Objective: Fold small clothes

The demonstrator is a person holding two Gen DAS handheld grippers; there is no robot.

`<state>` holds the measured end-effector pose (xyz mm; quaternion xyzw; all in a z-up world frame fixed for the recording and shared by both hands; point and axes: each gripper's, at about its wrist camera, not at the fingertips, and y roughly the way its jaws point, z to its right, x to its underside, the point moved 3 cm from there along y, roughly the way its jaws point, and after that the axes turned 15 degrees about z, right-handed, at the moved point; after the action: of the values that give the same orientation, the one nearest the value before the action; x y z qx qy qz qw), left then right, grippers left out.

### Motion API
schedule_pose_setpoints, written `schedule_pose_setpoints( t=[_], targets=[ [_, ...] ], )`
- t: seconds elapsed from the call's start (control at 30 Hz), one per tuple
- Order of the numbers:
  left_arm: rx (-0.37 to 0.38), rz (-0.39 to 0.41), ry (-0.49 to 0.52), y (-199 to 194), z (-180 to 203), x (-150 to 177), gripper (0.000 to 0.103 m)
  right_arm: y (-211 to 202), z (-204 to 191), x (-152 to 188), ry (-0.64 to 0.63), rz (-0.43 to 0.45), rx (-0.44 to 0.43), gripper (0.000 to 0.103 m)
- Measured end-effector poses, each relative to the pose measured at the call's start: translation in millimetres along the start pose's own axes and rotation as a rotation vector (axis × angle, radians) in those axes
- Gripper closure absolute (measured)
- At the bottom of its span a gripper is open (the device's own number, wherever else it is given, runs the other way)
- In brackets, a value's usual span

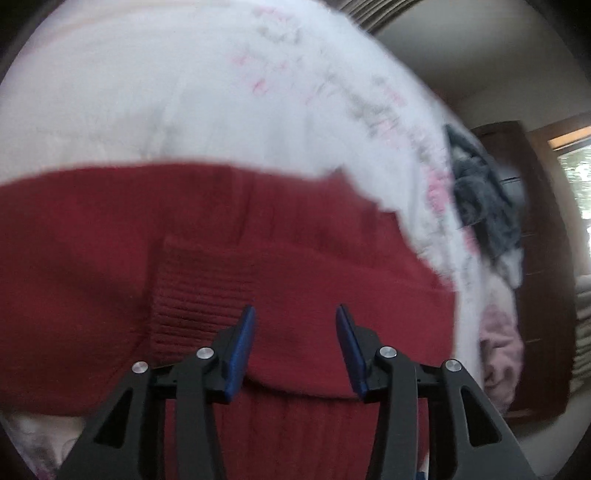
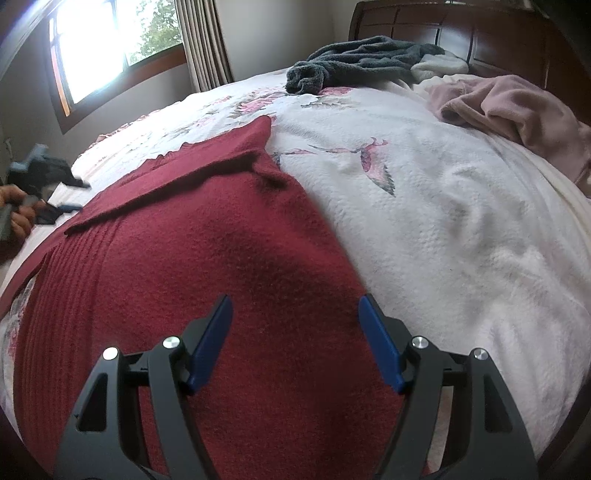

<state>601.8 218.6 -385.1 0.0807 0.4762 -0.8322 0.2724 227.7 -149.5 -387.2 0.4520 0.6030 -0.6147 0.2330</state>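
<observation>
A dark red knitted sweater (image 2: 207, 258) lies spread on the white flowered bedspread (image 2: 443, 206), one sleeve folded across its body. My right gripper (image 2: 295, 306) hovers open just above the sweater's near part, nothing between its blue pads. In the left wrist view the same red sweater (image 1: 110, 240) fills the lower half, a ribbed cuff (image 1: 199, 291) lying on top. My left gripper (image 1: 295, 314) is open over the knit beside that cuff, holding nothing. The left gripper (image 2: 55, 192) also shows blurred at the far left of the right wrist view, held by a hand (image 2: 18, 218).
A dark grey fleece garment (image 2: 362, 59) and a pink fleece garment (image 2: 517, 107) lie near the dark wooden headboard (image 2: 461, 33). The grey garment (image 1: 484, 199) and the pink one (image 1: 498, 354) also sit at the bed's edge in the left wrist view. A window (image 2: 99, 48) with curtains is behind.
</observation>
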Motion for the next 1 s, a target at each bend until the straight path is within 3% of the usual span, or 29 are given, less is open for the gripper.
schedule_pose_setpoints(
  t=[0.03, 0.1, 0.17, 0.3, 0.43, 0.53, 0.7, 0.87, 1.0],
  targets=[
    [-0.032, -0.016, -0.011, 8.0, -7.3, 3.7, 0.062, 0.7, 0.2, -0.1, -0.002, -0.003, 0.0, 0.032],
    [-0.024, -0.02, -0.075, 11.0, -23.7, 7.7, 0.07, 1.8, 0.5, 1.0, -0.007, -0.01, -0.001, 0.032],
    [-0.012, -0.005, -0.125, -4.2, -37.0, 5.4, 0.07, 2.7, 1.2, 1.7, -0.007, -0.015, 0.0, 0.031],
    [-0.038, 0.079, -0.144, -57.3, -71.3, -8.0, 0.048, 1.9, 0.0, 2.1, -0.018, -0.011, 0.004, 0.029],
    [-0.059, 0.217, -0.255, -148.5, -150.2, -15.2, 0.034, 1.4, 0.4, 2.6, -0.02, -0.011, 0.007, 0.029],
    [-0.093, 0.319, -0.347, -208.7, -216.3, -18.4, 0.031, 1.2, -0.3, 2.7, -0.028, -0.011, 0.008, 0.028],
    [-0.219, 0.454, -0.538, -294.3, -338.2, 0.7, 0.031, 2.3, -2.9, 4.0, -0.055, -0.016, 0.02, 0.028],
    [-0.295, 0.522, -0.711, -320.3, -417.6, 24.2, 0.031, 4.1, -6.6, 6.8, -0.083, -0.026, 0.033, 0.026],
    [-0.283, 0.508, -0.726, -302.8, -433.9, 21.7, 0.03, 6.0, -9.0, 7.3, -0.098, -0.033, 0.038, 0.026]
  ],
)
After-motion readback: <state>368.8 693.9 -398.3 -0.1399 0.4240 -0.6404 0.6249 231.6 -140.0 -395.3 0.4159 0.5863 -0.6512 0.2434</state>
